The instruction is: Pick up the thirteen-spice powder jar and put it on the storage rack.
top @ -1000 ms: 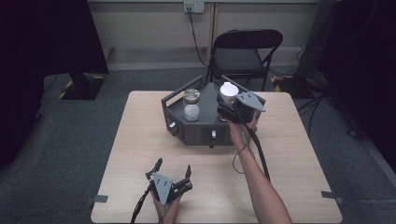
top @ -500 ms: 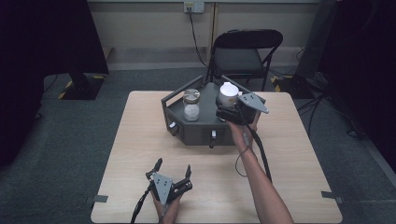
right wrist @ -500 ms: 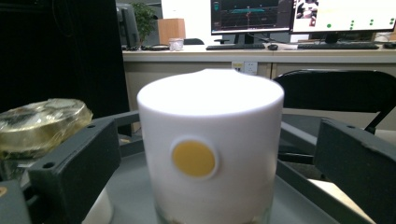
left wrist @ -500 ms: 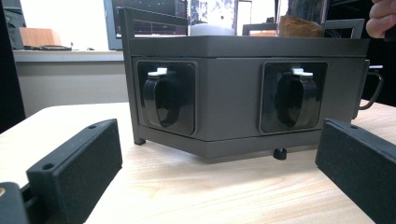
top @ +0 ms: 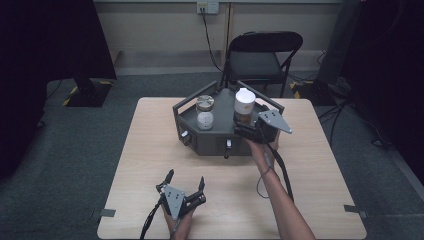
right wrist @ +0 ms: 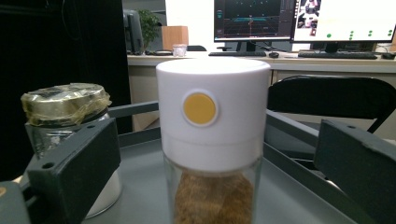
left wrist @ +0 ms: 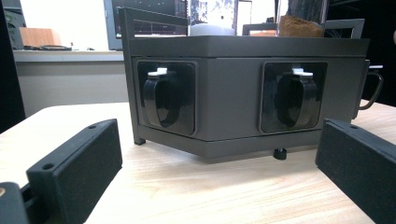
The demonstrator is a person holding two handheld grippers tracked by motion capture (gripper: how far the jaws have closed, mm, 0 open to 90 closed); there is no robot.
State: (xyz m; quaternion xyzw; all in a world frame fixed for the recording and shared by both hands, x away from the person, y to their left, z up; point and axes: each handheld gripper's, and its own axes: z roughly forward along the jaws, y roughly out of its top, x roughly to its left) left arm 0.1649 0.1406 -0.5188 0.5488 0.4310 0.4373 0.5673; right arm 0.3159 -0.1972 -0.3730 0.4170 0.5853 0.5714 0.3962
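A glass jar with a white cap [top: 245, 106] [right wrist: 212, 130], brown powder inside, stands upright at the right of a dark grey six-sided stand [top: 210, 142] [left wrist: 243, 107]. My right gripper [top: 245, 129] [right wrist: 217, 154] is just in front of the jar. Its jaws have just been opening and now stand wide on either side of the jar, not touching it. A second jar with a gold lid [top: 204, 112] [right wrist: 65, 112] stands to the left on the stand. Near the table's front edge my left gripper [top: 186, 176] [left wrist: 219, 154] is open and empty, facing the stand.
The stand's front faces carry two black latch handles [left wrist: 161, 95] [left wrist: 294, 95]. Beyond the wooden table [top: 320, 160] stands a black folding chair [top: 262, 55]. Bare tabletop lies left, right and in front of the stand. A cable [top: 282, 172] trails along the right forearm.
My right gripper has let go of the white-capped jar and drawn back a little towards the near side and down. The jar stays upright on the stand. The left gripper has not moved.
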